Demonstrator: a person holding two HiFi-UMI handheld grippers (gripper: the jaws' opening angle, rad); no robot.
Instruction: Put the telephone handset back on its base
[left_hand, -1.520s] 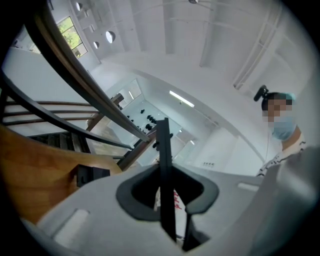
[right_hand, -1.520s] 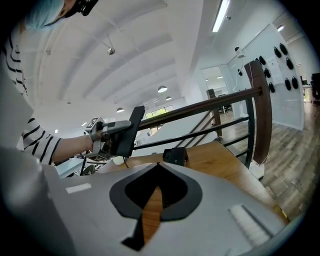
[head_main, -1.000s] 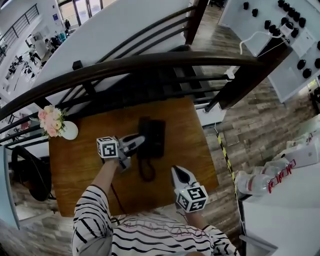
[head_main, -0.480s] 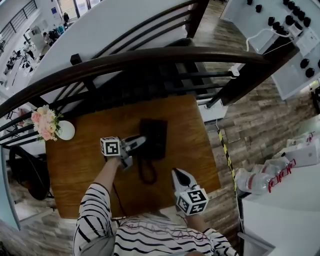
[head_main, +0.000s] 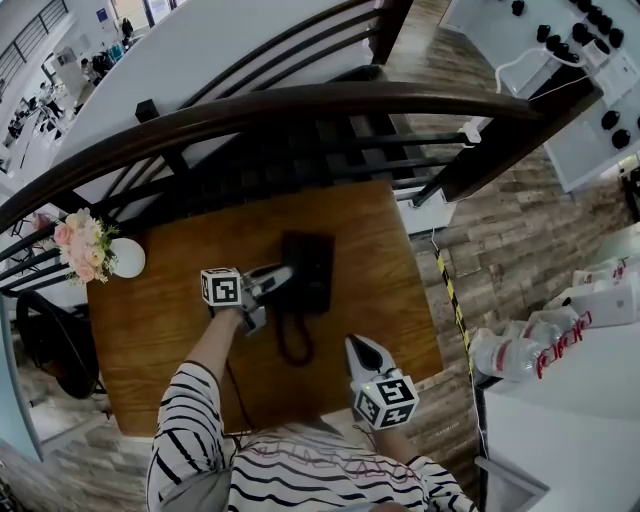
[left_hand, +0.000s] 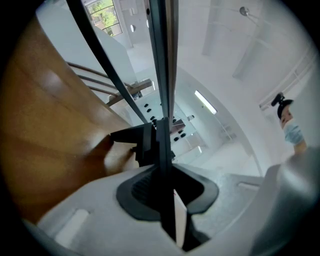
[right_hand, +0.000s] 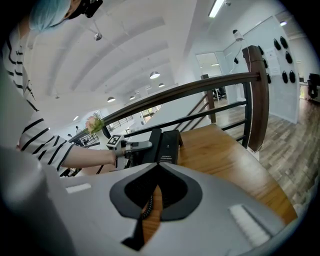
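Observation:
A black telephone base (head_main: 320, 270) stands in the middle of the wooden table (head_main: 170, 330). Its black handset (head_main: 292, 258) lies along the base's left side, and my left gripper (head_main: 280, 278) reaches in level from the left, shut on it. Whether the handset sits fully in the cradle I cannot tell. In the left gripper view the dark handset (left_hand: 142, 142) fills the gap between the jaws. A coiled cord (head_main: 290, 345) loops toward me. My right gripper (head_main: 356, 346) hovers near the table's front edge, jaws together and empty, pointing at the base (right_hand: 170, 145).
A white vase of pink flowers (head_main: 90, 252) stands at the table's left corner. A dark curved railing (head_main: 300, 105) runs right behind the table. To the right, past the table's edge, lie wooden floor and a white counter with bottles (head_main: 510, 358).
My left gripper has sunk with the handset toward the left side of the base. The right gripper has dropped a little near the front edge.

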